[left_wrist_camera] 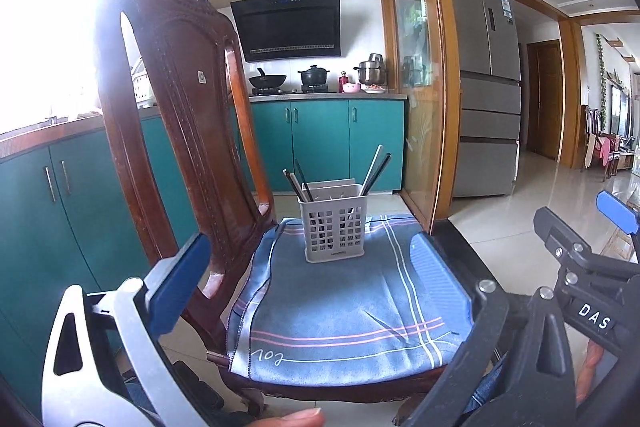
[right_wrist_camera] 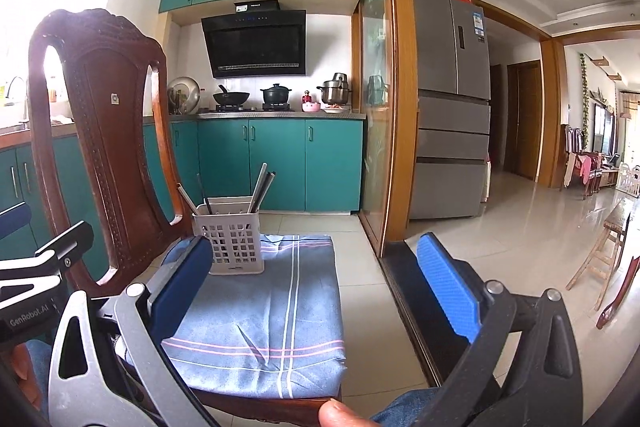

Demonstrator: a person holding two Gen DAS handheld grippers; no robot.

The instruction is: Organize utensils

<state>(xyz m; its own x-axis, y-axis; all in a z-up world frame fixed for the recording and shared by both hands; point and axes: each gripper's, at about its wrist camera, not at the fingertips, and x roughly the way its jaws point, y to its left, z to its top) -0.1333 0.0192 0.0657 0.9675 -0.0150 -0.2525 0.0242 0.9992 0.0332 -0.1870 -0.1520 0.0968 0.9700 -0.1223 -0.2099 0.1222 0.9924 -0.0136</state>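
A dark wooden chair (left_wrist_camera: 176, 99) stands on a pale tiled floor (right_wrist_camera: 520, 227) in a kitchen, its carved high back on the left and its seat covered by a blue cloth (left_wrist_camera: 344, 307) with white and pink stripes. Behind it run teal cabinets (left_wrist_camera: 320, 143) under a worktop (left_wrist_camera: 328, 95) carrying a wok, a black pot and steel pots, with a black range hood (left_wrist_camera: 288, 27) above. To the right are a wood-framed glass door (left_wrist_camera: 416, 67) and a grey refrigerator (left_wrist_camera: 486, 87), and further right an open room with more chairs. On the far part of the cloth stands a grey slotted utensil holder (left_wrist_camera: 335, 227), upright, with its openwork front facing the cameras. Chopsticks (left_wrist_camera: 376, 171) rest inside it with their long axes near vertical: one group leans up and left from the left compartment, another leans up and right from the right compartment. The left gripper (left_wrist_camera: 308, 287) hovers near the front of the seat, its jaws released and spread wide with nothing between the blue pads. The right gripper (right_wrist_camera: 320, 291) hangs at the seat's right side, jaws likewise released and empty. Both are well apart from the holder. A thumb tip shows at the bottom edge of each view.
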